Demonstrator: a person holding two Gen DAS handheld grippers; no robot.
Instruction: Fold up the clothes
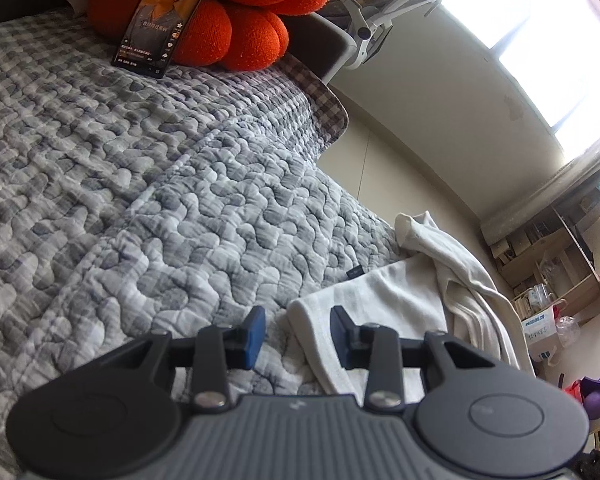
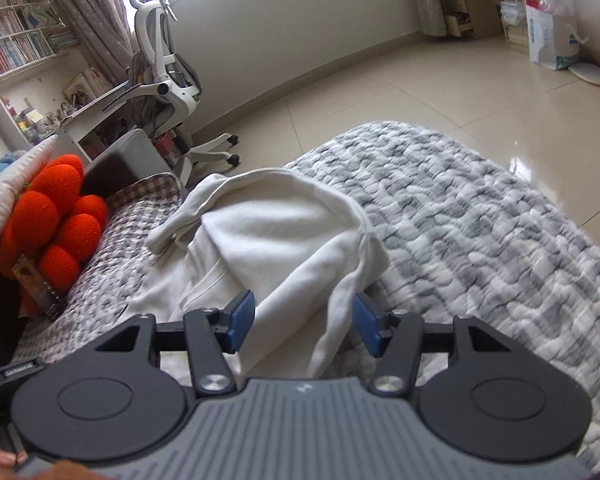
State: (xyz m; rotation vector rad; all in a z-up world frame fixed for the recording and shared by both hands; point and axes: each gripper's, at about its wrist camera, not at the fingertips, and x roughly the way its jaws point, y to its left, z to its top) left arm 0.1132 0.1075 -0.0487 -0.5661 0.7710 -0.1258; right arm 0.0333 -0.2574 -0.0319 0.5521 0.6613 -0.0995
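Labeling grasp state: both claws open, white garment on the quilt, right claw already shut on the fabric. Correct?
Not quite. The right claw is open, not shut: the right wrist view shows its blue pads spread either side of the white garment. The rest holds: the left claw is open and the garment lies on the quilt.

A home bedroom: a quilted bed (image 2: 480,216), orange cushion (image 2: 56,220), bookshelves (image 2: 12,40), an office chair (image 2: 168,68) and tiled floor (image 2: 380,80).

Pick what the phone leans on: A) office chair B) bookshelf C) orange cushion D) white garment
C: in the left wrist view the phone stands propped against the orange cushion on the quilt, well away from the white garment.
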